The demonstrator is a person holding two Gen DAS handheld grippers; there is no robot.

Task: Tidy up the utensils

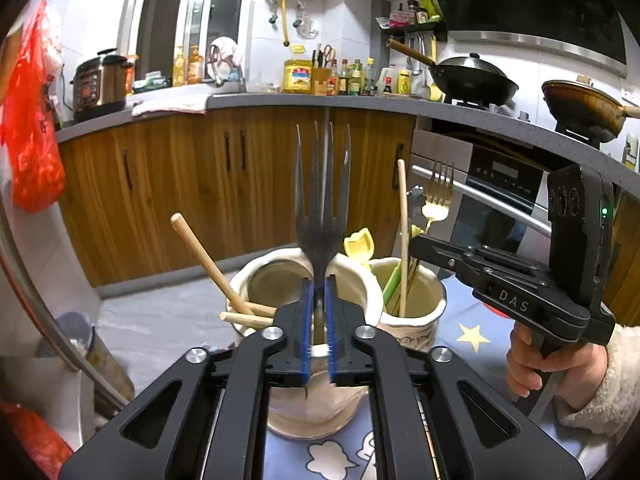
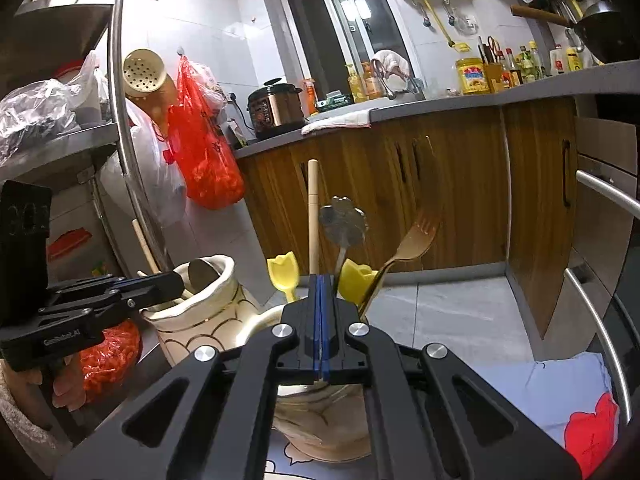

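Clamped between my left jaws stands a dark steel fork (image 1: 322, 200), its handle pinched by the left gripper (image 1: 319, 312) and its long axis upright, tines up, directly above the cream ceramic holder with wooden handles (image 1: 280, 280). Just to the right sits a second cream ceramic holder (image 1: 416, 304) with a gold fork (image 1: 438, 196) and pale chopsticks; my right gripper (image 1: 420, 242) hovers beside it. I judge a straight lowering would seat the fork.

From the right wrist, my right gripper (image 2: 322, 320) shows its blue pads pressed together, with nothing visibly held. It sits over the second holder, while the left gripper (image 2: 176, 280) reaches the first holder's rim, so the left is nearer.
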